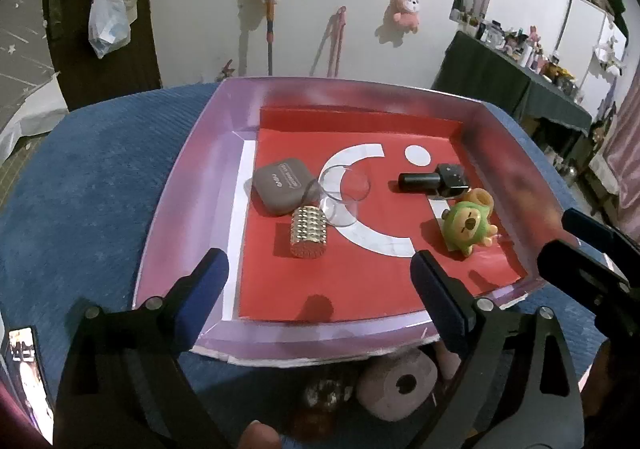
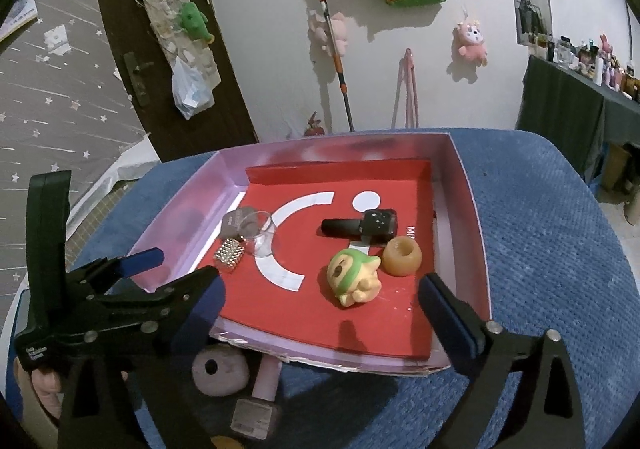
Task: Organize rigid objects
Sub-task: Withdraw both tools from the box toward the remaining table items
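Observation:
A lilac tray (image 1: 192,185) lined with red paper holds a grey case (image 1: 278,185), a clear glass on its side (image 1: 344,197), a studded gold cylinder (image 1: 309,233), a black nail-polish bottle (image 1: 434,181), a green toy figure (image 1: 468,225) and a tan ring-shaped piece (image 1: 480,198). My left gripper (image 1: 320,269) hangs open over the tray's near edge, and the cylinder lies ahead of it, untouched. In the right wrist view my right gripper (image 2: 320,283) is open wide, with the green toy (image 2: 356,281) lying ahead between its fingers, clear of both pads.
The tray stands on a blue cloth-covered table (image 2: 540,249). Against its near edge lie a pinkish-grey block with a hole (image 2: 218,371) and a pink polish bottle (image 2: 260,397). A phone (image 1: 24,369) lies at the far left. The left gripper's blue fingertip (image 2: 148,258) shows beside the right one.

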Motion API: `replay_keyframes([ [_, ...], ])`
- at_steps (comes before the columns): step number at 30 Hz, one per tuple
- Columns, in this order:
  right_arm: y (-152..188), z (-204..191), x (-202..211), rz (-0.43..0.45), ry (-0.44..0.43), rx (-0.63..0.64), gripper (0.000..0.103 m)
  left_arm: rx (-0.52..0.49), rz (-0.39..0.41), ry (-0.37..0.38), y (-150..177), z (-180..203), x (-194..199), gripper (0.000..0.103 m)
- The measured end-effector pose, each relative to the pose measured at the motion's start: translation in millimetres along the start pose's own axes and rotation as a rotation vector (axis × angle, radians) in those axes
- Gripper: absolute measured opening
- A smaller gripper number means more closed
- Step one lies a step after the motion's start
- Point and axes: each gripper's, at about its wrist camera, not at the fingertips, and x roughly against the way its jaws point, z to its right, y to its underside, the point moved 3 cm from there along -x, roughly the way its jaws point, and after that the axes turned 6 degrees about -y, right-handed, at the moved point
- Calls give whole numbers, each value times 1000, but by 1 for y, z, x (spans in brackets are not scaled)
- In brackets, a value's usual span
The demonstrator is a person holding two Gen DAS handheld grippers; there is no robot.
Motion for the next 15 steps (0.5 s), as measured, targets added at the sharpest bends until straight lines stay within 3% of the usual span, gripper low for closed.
replay_keyframes([
  [15, 8, -18, 27, 90, 2, 63, 103, -14, 78, -36, 14, -1, 28, 103],
])
